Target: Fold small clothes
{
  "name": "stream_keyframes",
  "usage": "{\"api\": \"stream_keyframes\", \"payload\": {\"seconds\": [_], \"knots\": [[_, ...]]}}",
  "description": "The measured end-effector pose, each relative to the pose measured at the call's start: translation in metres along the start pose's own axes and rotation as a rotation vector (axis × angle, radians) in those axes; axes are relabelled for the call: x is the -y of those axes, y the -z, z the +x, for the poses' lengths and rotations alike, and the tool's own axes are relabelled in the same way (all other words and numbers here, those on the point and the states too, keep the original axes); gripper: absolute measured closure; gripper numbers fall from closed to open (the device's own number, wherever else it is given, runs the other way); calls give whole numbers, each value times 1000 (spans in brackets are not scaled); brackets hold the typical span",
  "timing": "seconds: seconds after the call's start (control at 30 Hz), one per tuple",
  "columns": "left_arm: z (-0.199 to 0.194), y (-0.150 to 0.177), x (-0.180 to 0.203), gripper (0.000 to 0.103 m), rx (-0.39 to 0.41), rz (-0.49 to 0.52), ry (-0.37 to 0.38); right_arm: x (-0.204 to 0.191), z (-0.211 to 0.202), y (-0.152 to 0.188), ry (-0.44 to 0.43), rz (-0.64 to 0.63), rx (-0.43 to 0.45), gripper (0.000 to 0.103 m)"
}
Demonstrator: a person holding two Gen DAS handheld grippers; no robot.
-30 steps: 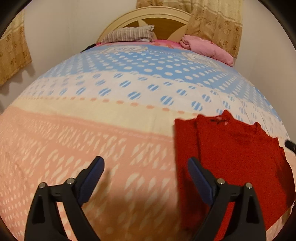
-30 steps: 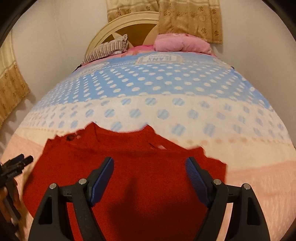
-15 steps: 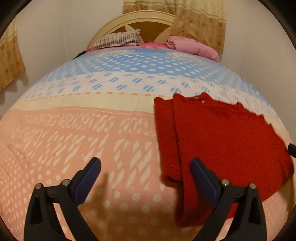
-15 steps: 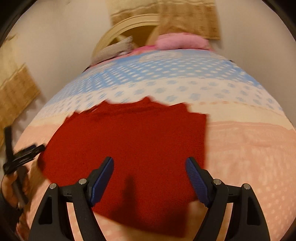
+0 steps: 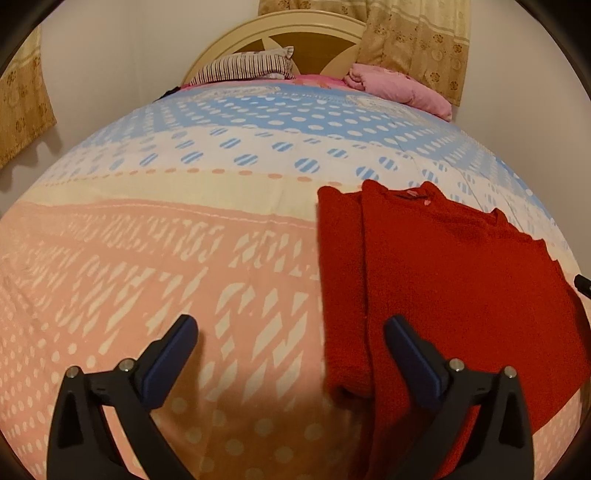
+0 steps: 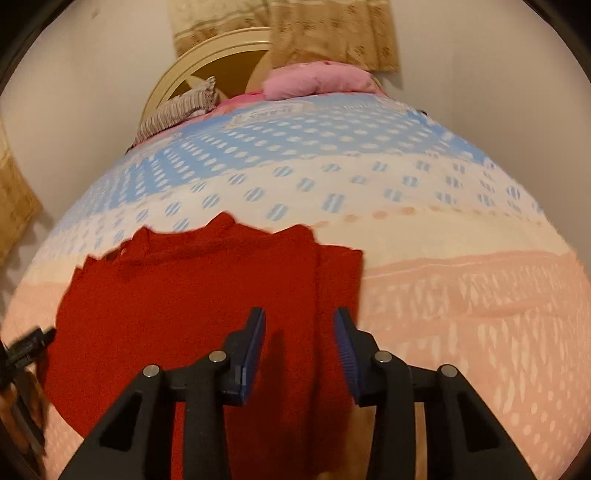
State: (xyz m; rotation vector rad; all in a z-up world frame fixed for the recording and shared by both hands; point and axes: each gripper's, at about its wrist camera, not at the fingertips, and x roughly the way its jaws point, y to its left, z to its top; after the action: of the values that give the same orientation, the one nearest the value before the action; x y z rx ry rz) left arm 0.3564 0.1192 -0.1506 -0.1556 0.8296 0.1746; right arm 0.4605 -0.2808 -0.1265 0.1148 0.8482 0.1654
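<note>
Left wrist view
Left gripper (image 5: 290, 332): fingers spread wide apart, nothing between them; it hovers over the peach part of the bedspread (image 5: 147, 258).
Red sweater (image 5: 443, 280): lies flat on the bedspread, ahead and to the right of this gripper; the right finger (image 5: 410, 354) overlaps its left portion in the picture, and contact cannot be told.
Look of the sweater: deep red, fuzzy knit; a long sleeve is folded lengthwise along its left side as a narrow strip, the cuff end nearest the gripper. A small pink label shows at the neckline on the far edge.
Hidden or cut off: the sweater's near hem runs behind the right finger and out of the frame; a dark tip of the other tool pokes in at the far right edge.
Beyond: striped pillow (image 5: 243, 68), pink bundle of bedding (image 5: 399, 86) and a rounded headboard (image 5: 280, 33) at the far end.

Right wrist view
Right gripper (image 6: 299, 332): fingers partly closed with a clear gap left, gripping nothing; it hangs over the sweater (image 6: 192, 295), near the edge of a folded strip.
Where the sweater lies: directly under and to the left of this gripper, spread on the bedspread (image 6: 480, 295); the folded strip sits on its right side.
Hard to make out: the far edge is motion-blurred and ragged-looking; the near hem is hidden behind the gripper body; the left gripper (image 6: 26, 347) is only a dark blurred shape at the left edge.
</note>
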Motion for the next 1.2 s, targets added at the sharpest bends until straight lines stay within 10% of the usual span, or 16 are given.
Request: {"api": "stream_keyframes", "payload": {"seconds": [0.37, 0.47, 0.67, 0.8, 0.9, 1.0, 1.2], "knots": [[-1, 3, -2, 0, 3, -19, 13, -2, 43, -15, -66, -20, -100, 63], [-1, 3, -1, 0, 2, -25, 18, -7, 46, -11, -24, -58, -94, 97], [-8, 3, -1, 0, 32, -29, 12, -1, 19, -13, 54, -68, 12, 97], [-1, -1, 2, 0, -12, 2, -2, 2, 45, -9, 68, -82, -91, 97], [0, 0, -4, 0, -17, -19, 13, -1, 39, -8, 102, -78, -60, 87], [1, 2, -6, 0, -20, -29, 23, -11, 23, -9, 163, -83, -38, 45], [3, 4, -1, 0, -20, -14, 4, -94, 3, 0, -28, -272, -60, 45]]}}
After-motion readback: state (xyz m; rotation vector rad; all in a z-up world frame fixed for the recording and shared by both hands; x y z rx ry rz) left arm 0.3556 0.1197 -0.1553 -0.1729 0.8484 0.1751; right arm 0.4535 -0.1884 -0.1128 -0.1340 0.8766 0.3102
